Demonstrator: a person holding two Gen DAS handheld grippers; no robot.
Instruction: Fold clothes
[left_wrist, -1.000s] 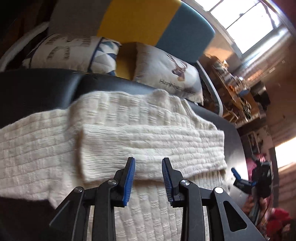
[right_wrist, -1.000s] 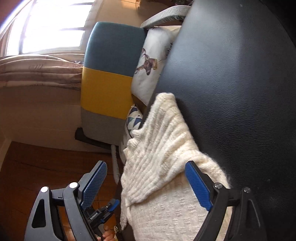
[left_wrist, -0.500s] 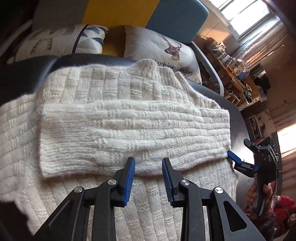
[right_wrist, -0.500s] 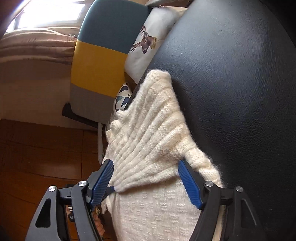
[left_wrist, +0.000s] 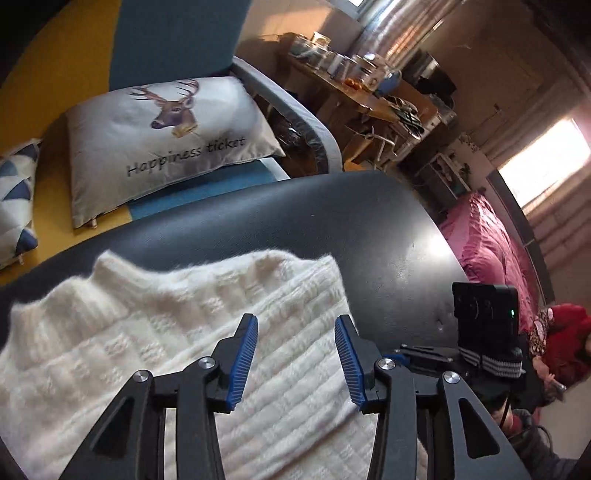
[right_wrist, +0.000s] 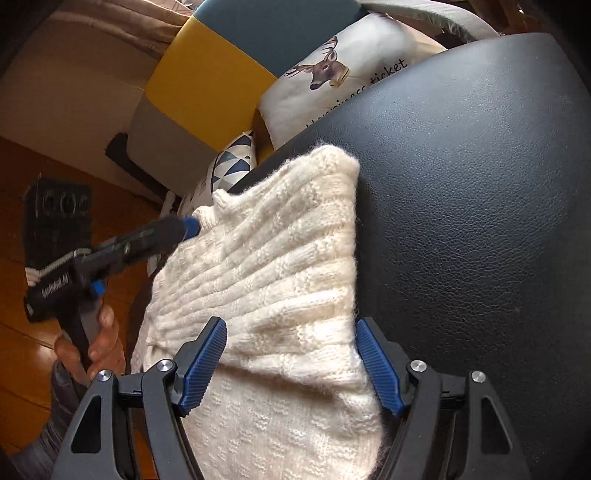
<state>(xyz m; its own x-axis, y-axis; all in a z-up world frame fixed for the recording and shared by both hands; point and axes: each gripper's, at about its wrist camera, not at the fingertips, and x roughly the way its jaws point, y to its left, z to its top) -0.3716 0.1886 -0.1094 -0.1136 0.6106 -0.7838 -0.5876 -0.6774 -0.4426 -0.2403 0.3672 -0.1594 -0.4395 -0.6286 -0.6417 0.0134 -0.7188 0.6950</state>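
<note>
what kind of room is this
Most likely a lived-in home living room: a colour-block sofa with a deer cushion, a cluttered wooden table, and a white knit sweater on a black surface.

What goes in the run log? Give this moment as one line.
task: fold clothes | left gripper: open | right gripper: open | cream knitted sweater: on black leather table

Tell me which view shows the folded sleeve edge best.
Right wrist: the folded sleeve lies ribbed across the sweater, its edge between the open right tongs. Left wrist shows only sweater knit, no clear sleeve edge.
</note>
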